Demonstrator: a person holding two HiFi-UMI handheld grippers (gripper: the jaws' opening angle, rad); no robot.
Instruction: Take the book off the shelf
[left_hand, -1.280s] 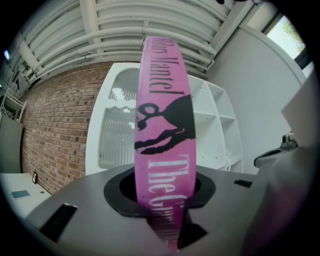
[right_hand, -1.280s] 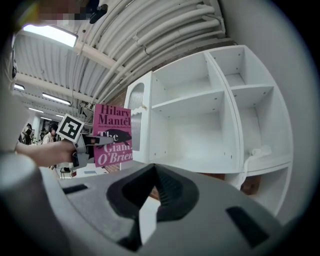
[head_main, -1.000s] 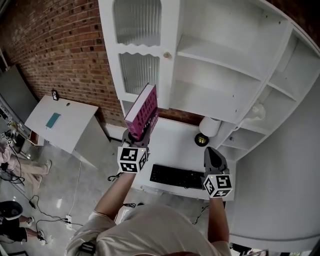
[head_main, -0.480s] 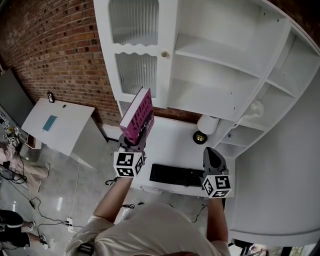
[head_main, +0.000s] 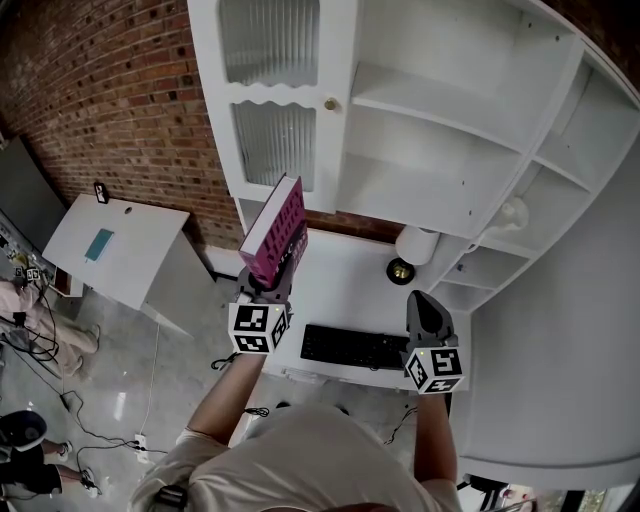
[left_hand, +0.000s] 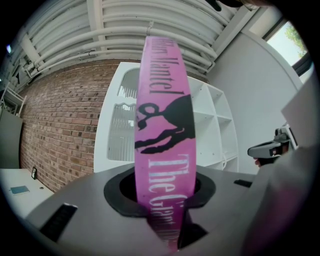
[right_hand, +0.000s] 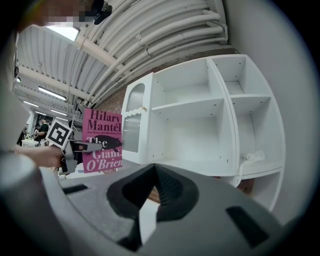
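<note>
My left fingers (head_main: 258, 287) clamp the book (head_main: 278, 228), held upright clear of the shelf (head_main: 420, 205) (right fingers (head_main: 428, 312) closed, empty); the removal looks done.

Book (left_hand: 162, 150): lower end hidden inside the left gripper (left_hand: 165, 227). Keyboard (head_main: 345, 350): right end behind the right gripper (head_main: 426, 306). Dark round object (head_main: 401, 271): unidentifiable.

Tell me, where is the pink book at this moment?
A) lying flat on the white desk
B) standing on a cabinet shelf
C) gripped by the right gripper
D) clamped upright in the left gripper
D: the pink book stands upright between the jaws of the left gripper, held in the air, off the shelves of the white cabinet.
</note>
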